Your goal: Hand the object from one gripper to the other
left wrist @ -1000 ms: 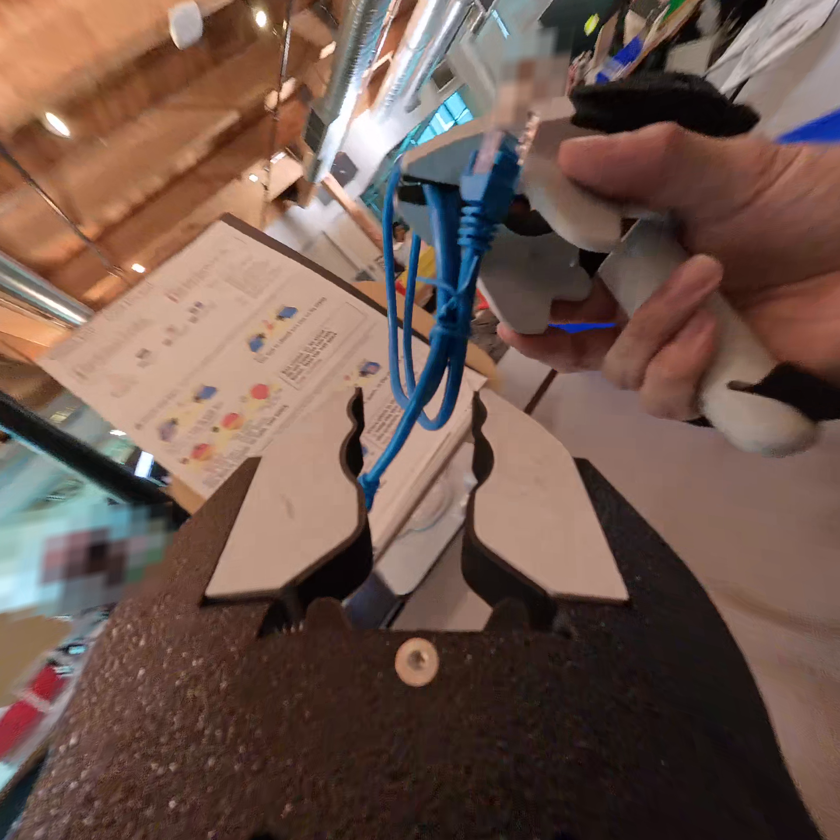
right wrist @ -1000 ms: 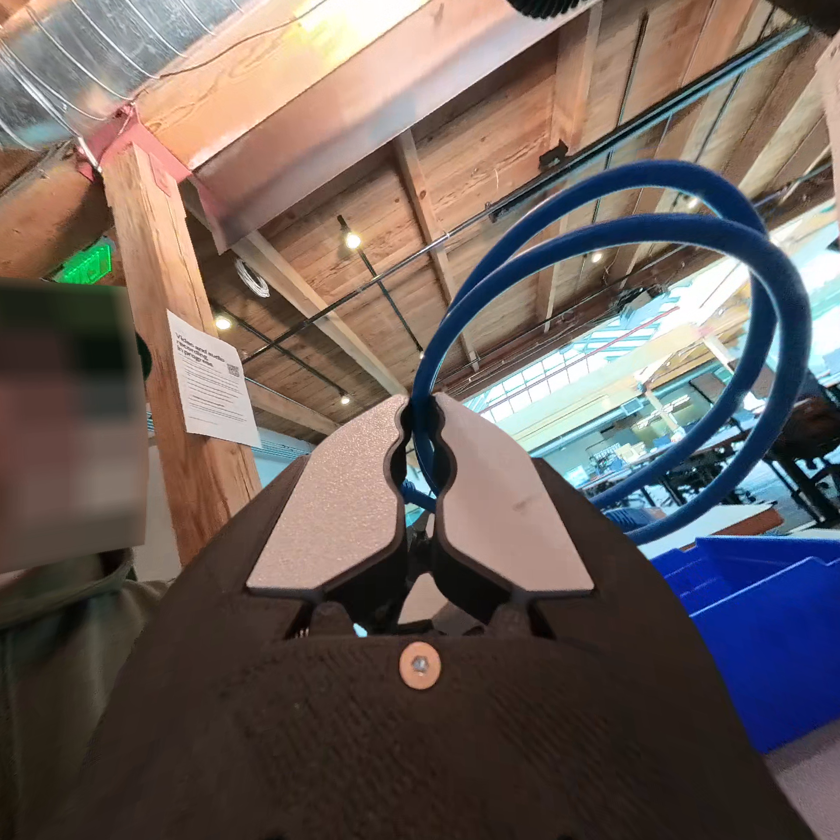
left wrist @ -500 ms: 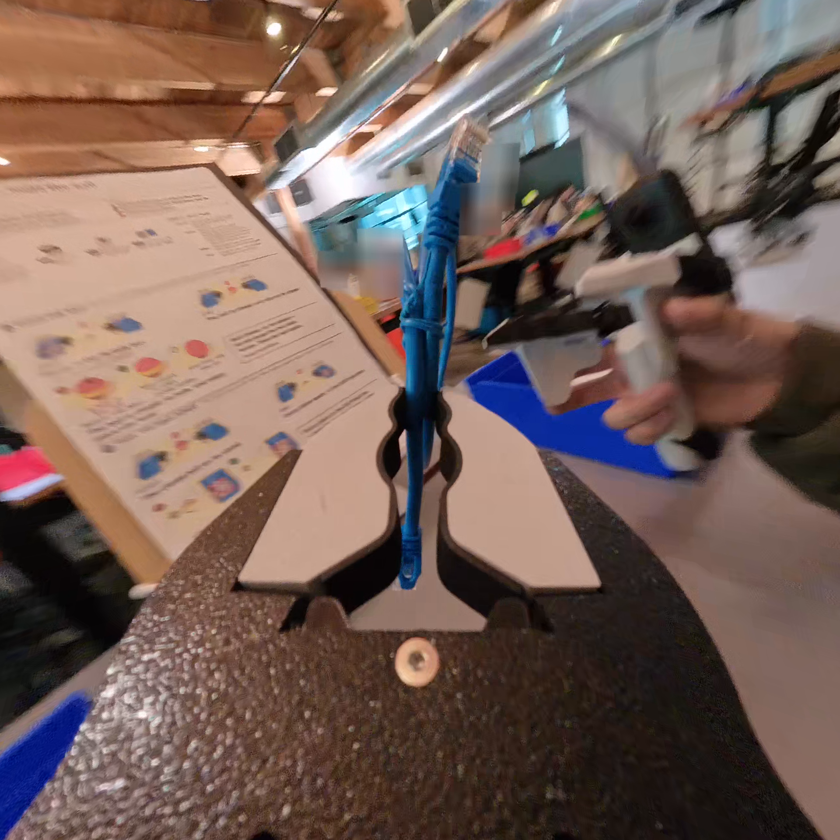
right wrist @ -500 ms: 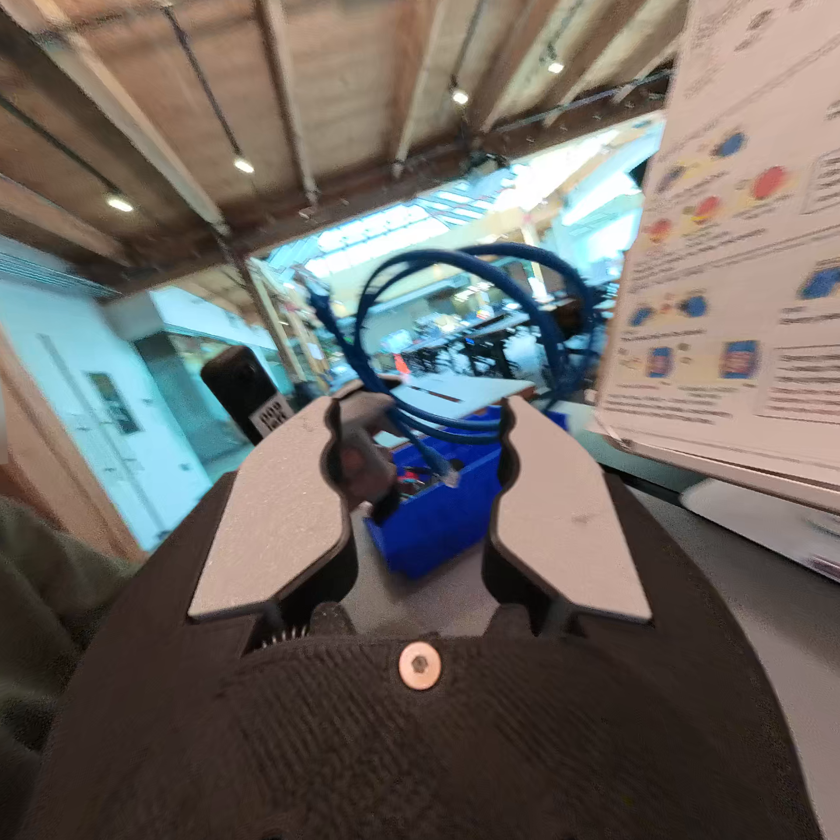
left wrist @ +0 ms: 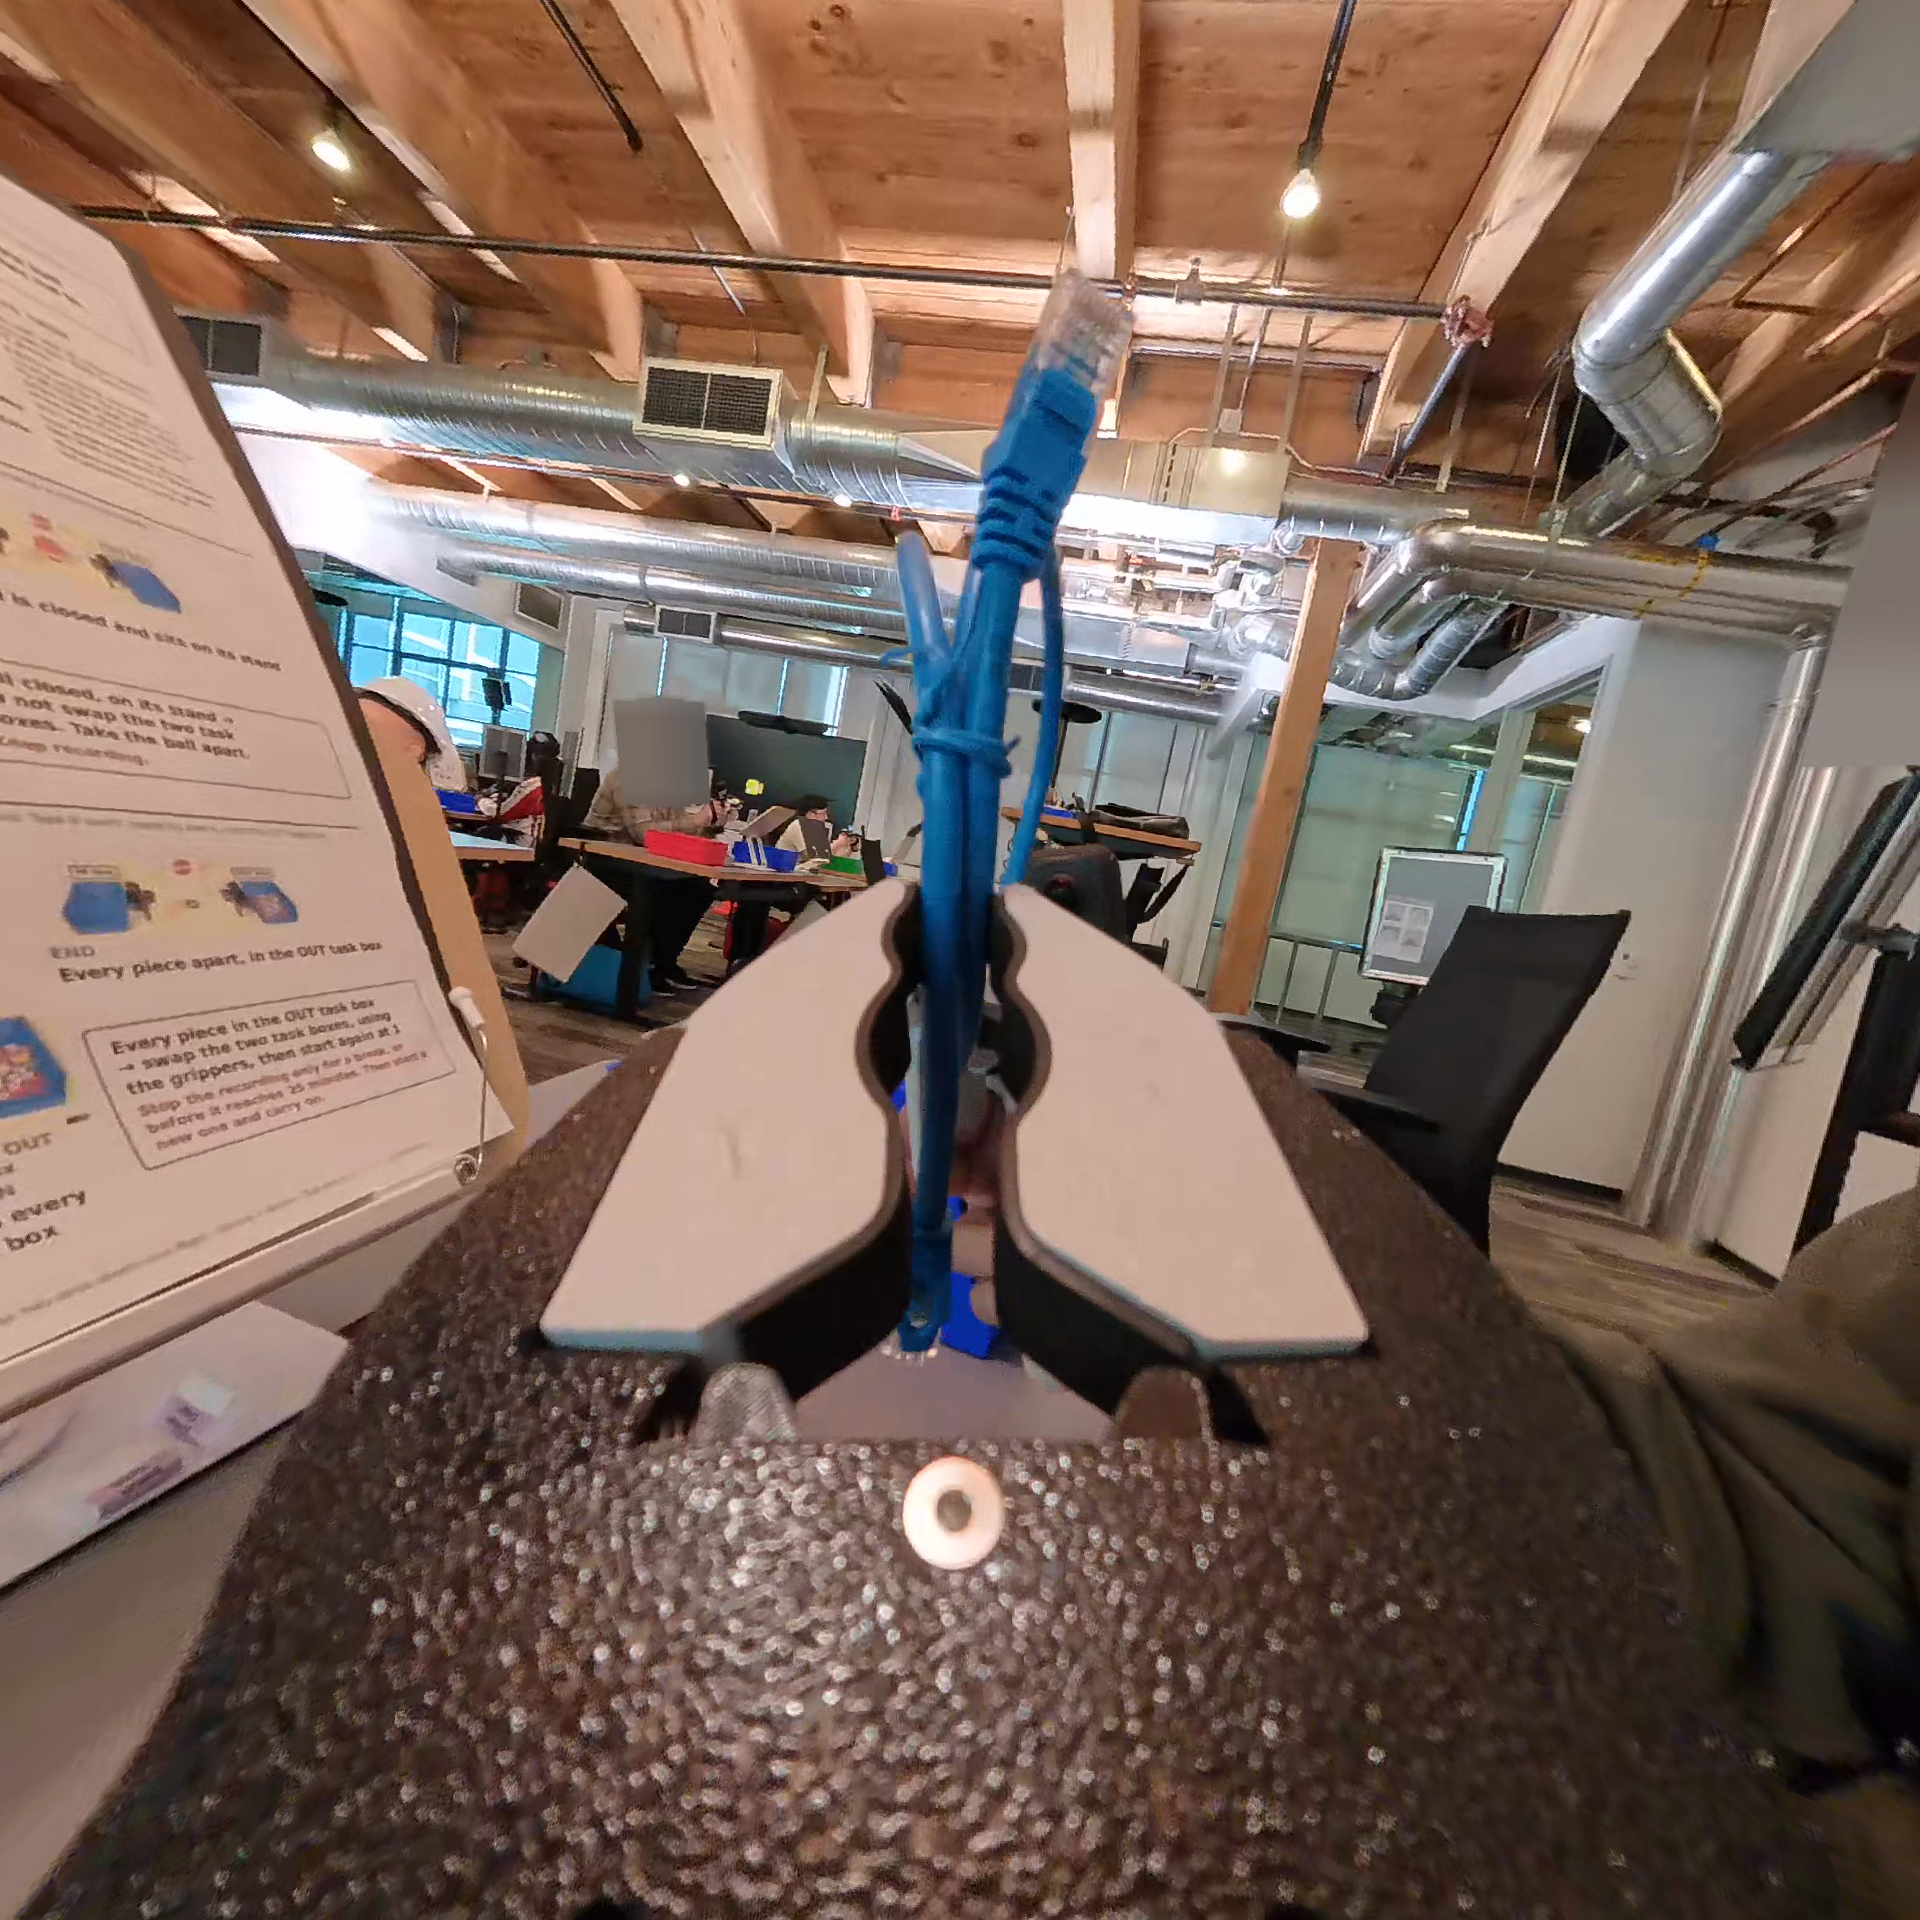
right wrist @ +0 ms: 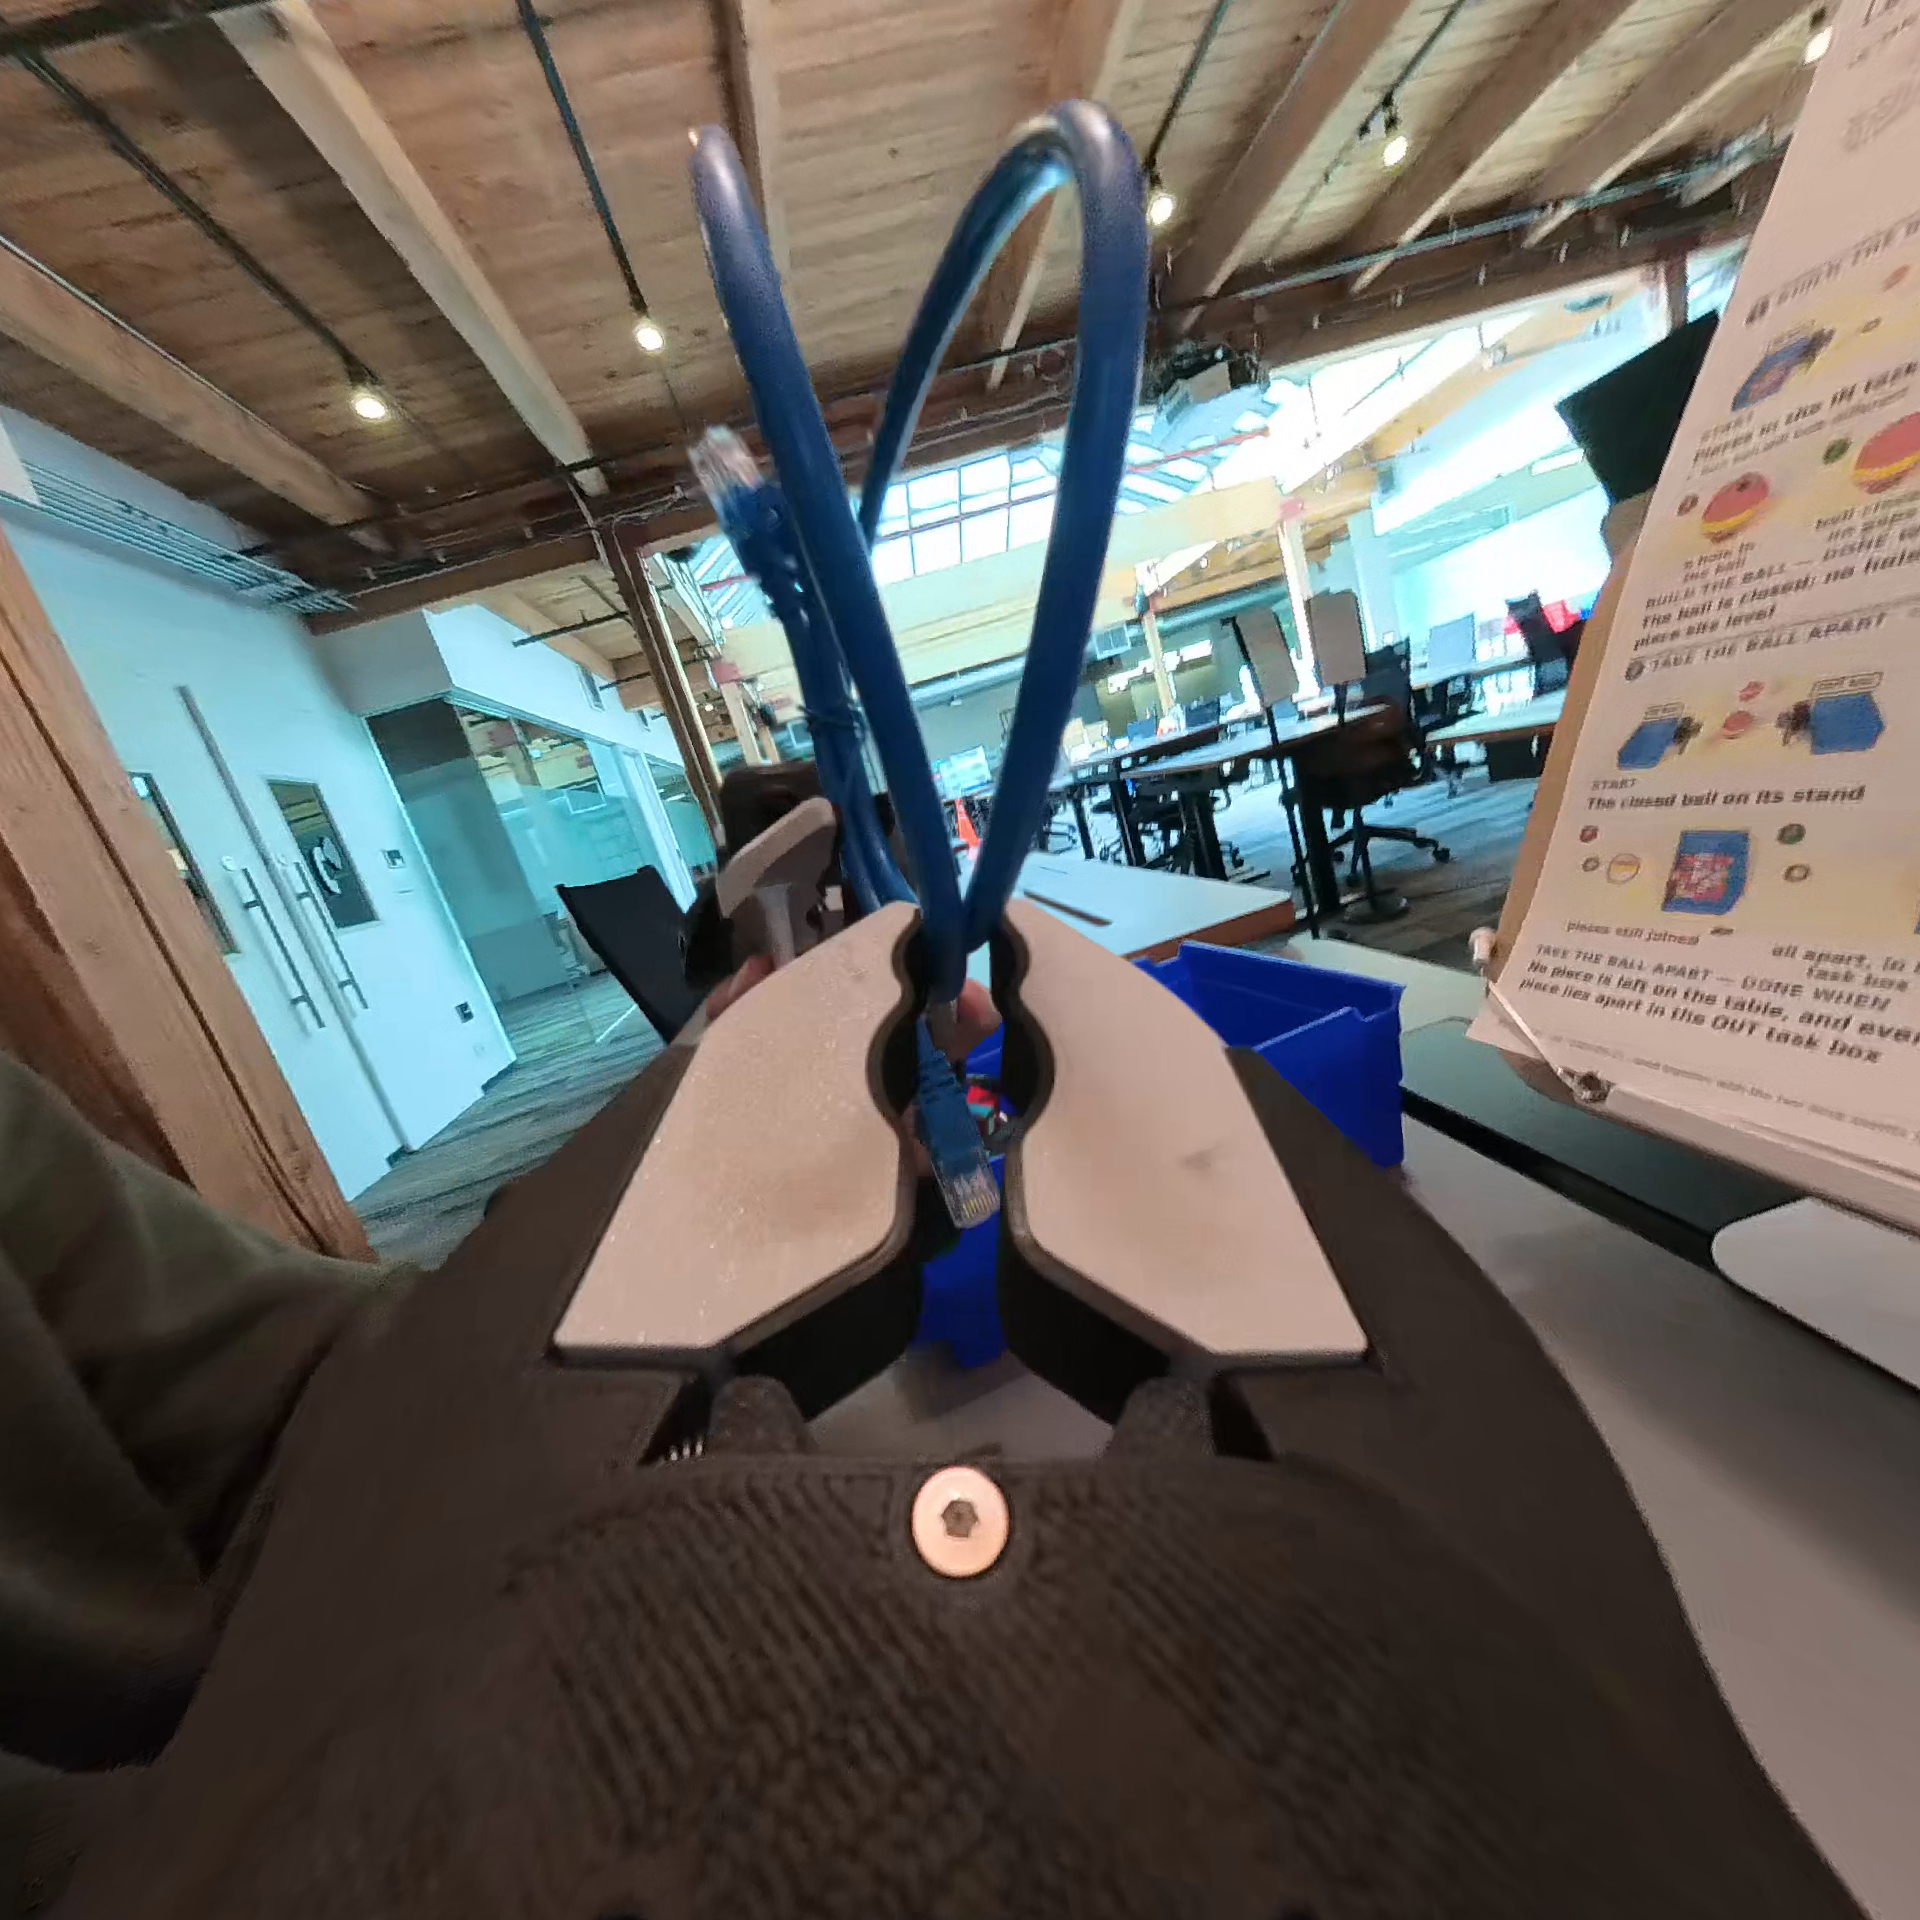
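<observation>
A blue network cable (left wrist: pixel 961 831), tied in a bundle, stands upright between the fingers of my left gripper (left wrist: pixel 951 914), which is shut on it. One clear plug points up and the other hangs down in the gap between the fingers. In the right wrist view the same cable (right wrist: pixel 821 582) rises in two loops from the tips of my right gripper (right wrist: pixel 956 925), which is also shut on it, with a plug hanging in its gap. The left gripper (right wrist: pixel 774 862) shows just behind the right one's tips, close to the cable.
A blue bin (right wrist: pixel 1288 1029) stands on the grey table (right wrist: pixel 1558 1299) behind the right gripper. A printed instruction sheet on a board (left wrist: pixel 156 831) stands at the left, and shows at the right in the right wrist view (right wrist: pixel 1745 727). A person's sleeve (left wrist: pixel 1766 1403) is at the right. There is about 5 centimetres between the tips of the two grippers.
One second ago only the right gripper held the cable. Half a second ago the left had shut on it and the right was open. Now the right is shut on it again too.
</observation>
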### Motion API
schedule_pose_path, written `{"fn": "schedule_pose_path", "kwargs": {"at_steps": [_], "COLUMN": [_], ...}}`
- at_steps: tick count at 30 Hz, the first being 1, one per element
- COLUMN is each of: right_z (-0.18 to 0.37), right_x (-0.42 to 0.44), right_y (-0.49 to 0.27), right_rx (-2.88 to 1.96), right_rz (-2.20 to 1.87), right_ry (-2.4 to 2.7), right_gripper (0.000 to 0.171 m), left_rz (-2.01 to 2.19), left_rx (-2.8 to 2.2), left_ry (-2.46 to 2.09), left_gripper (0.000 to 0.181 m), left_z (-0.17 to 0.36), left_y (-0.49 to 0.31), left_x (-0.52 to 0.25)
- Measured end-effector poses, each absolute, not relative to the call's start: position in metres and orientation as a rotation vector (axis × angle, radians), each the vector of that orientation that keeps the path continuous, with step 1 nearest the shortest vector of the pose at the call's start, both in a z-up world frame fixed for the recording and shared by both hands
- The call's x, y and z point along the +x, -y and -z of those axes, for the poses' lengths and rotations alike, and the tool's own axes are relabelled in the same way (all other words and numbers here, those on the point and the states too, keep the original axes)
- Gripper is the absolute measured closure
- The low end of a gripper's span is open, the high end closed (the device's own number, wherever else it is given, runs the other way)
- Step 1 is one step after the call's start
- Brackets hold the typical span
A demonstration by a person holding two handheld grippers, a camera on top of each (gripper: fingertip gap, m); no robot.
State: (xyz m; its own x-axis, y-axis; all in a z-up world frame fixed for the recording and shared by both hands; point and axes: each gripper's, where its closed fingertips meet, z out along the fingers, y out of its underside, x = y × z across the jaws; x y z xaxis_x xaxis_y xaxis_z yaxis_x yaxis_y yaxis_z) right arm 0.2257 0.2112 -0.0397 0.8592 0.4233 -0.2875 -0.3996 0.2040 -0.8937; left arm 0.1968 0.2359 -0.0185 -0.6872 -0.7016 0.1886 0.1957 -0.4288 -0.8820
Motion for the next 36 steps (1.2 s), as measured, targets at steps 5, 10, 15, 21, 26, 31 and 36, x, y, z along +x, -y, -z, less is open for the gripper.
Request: {"fn": "schedule_pose_path", "kwargs": {"at_steps": [5, 10, 15, 21, 26, 31, 36], "right_z": [0.046, 0.091, 0.111, 0.118, 0.116, 0.099, 0.04], "right_x": [0.238, 0.279, 0.29, 0.27, 0.267, 0.265, 0.29], "right_y": [-0.208, -0.186, -0.178, -0.194, -0.195, -0.197, -0.176], "right_rx": [-1.377, -1.868, -2.112, -2.15, -2.125, -1.996, -1.678], "right_rz": [-0.35, 0.21, 0.685, 0.799, 0.799, 0.708, 0.581], "right_ry": [0.051, 0.073, 0.262, 0.441, 0.471, 0.378, -0.04], "right_gripper": [0.163, 0.165, 0.165, 0.165, 0.165, 0.15, 0.119], "left_rz": [1.963, 1.178, 0.906, 0.662, 0.618, 0.87, 1.084], "left_rx": [-0.902, -0.987, -0.717, -0.571, -0.6, -0.748, -1.035], "left_ry": [-1.259, -1.441, -1.673, -1.834, -1.801, -1.816, -1.49], "left_gripper": [0.156, 0.121, 0.112, 0.123, 0.156, 0.169, 0.169], "left_z": [0.039, 0.069, 0.073, 0.098, 0.096, 0.097, 0.073], "left_y": [-0.251, -0.296, -0.25, -0.211, -0.221, -0.223, -0.272], "left_x": [0.213, 0.222, 0.216, 0.226, 0.228, 0.228, 0.232]}}
